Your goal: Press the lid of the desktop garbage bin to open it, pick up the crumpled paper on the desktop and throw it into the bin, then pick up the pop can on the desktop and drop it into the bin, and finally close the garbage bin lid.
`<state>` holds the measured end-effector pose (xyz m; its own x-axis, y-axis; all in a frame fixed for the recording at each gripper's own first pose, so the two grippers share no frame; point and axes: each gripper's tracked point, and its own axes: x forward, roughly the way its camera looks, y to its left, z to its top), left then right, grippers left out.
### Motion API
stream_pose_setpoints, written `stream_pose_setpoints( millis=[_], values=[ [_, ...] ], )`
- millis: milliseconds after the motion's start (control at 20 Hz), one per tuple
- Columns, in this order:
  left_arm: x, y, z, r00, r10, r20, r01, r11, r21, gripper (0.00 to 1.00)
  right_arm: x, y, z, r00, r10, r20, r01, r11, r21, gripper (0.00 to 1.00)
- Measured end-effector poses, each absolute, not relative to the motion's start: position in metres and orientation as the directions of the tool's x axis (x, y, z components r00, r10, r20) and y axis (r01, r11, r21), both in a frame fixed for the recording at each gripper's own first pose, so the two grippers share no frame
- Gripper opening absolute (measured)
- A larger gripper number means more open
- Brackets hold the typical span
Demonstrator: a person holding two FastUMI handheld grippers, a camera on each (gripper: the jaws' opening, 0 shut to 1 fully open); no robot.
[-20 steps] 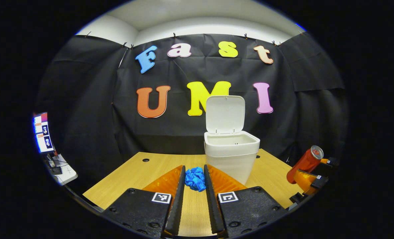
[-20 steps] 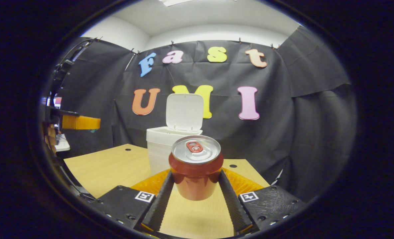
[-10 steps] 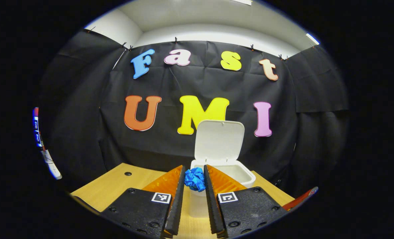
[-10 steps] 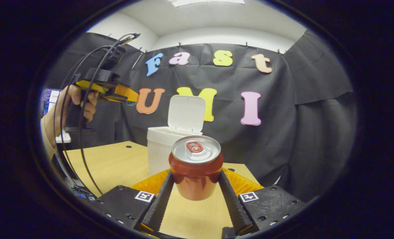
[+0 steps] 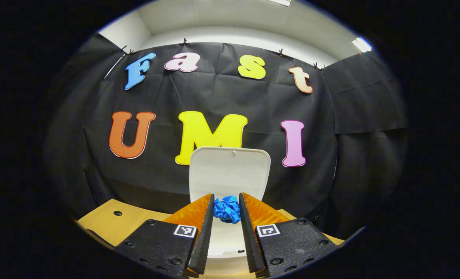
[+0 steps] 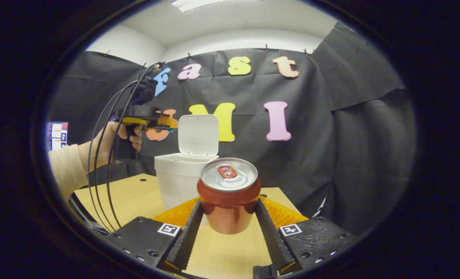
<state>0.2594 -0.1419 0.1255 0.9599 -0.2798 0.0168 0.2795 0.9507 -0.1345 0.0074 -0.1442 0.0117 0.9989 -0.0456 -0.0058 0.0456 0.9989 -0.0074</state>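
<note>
My left gripper [image 5: 226, 197] is shut on a crumpled ball of blue paper [image 5: 227, 209], held just above the open white bin's rim [image 5: 224, 252]. The bin's lid [image 5: 230, 174] stands upright right behind the paper. In the right gripper view the bin [image 6: 175, 180] stands on the wooden table [image 6: 114, 193] with its lid [image 6: 198, 135] raised. There, a person's hand [image 6: 123, 139] holds the left gripper [image 6: 164, 123] level over the bin's left edge. My right gripper [image 6: 229, 201] is shut on a red pop can [image 6: 229, 207] with a silver top, upright, in front and right of the bin.
Black cables [image 6: 104, 182] hang from the left gripper down toward the table's near left edge. A lit monitor [image 6: 57, 135] sits far left, beyond the table. Black cloth closes the back and right side, close behind the bin.
The left gripper has risen and gone forward with the blue paper, from table level to just over the bin's opening. The right gripper keeps the can and has turned slightly right.
</note>
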Motion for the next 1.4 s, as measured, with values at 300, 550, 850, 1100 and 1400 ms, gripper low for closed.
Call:
stream_pose_setpoints(
  millis=[300, 550, 850, 1100, 1400],
  values=[
    [0.290, -0.186, 0.097, 0.954, -0.297, -0.045, 0.296, 0.955, -0.022, 0.43, 0.008, -0.150, 0.015, 0.999, -0.046, 0.006, 0.046, 0.999, 0.005, 0.77],
    [0.295, -0.198, 0.085, 0.953, -0.294, -0.072, 0.296, 0.955, 0.009, 0.43, 0.004, -0.148, 0.021, 0.999, -0.025, 0.037, 0.025, 1.000, -0.006, 0.77],
    [0.301, -0.194, 0.076, 0.963, -0.258, -0.079, 0.259, 0.966, 0.013, 0.46, 0.003, -0.149, 0.022, 0.998, -0.047, 0.046, 0.048, 0.998, -0.028, 0.77],
    [0.301, -0.183, 0.069, 0.970, -0.220, -0.102, 0.219, 0.976, -0.019, 0.77, 0.000, -0.147, 0.024, 0.997, -0.039, 0.063, 0.042, 0.998, -0.051, 0.77],
    [0.289, -0.163, 0.064, 0.970, -0.196, -0.141, 0.189, 0.980, -0.060, 1.00, -0.002, -0.143, 0.025, 0.997, -0.049, 0.066, 0.054, 0.995, -0.086, 0.78]
  ],
)
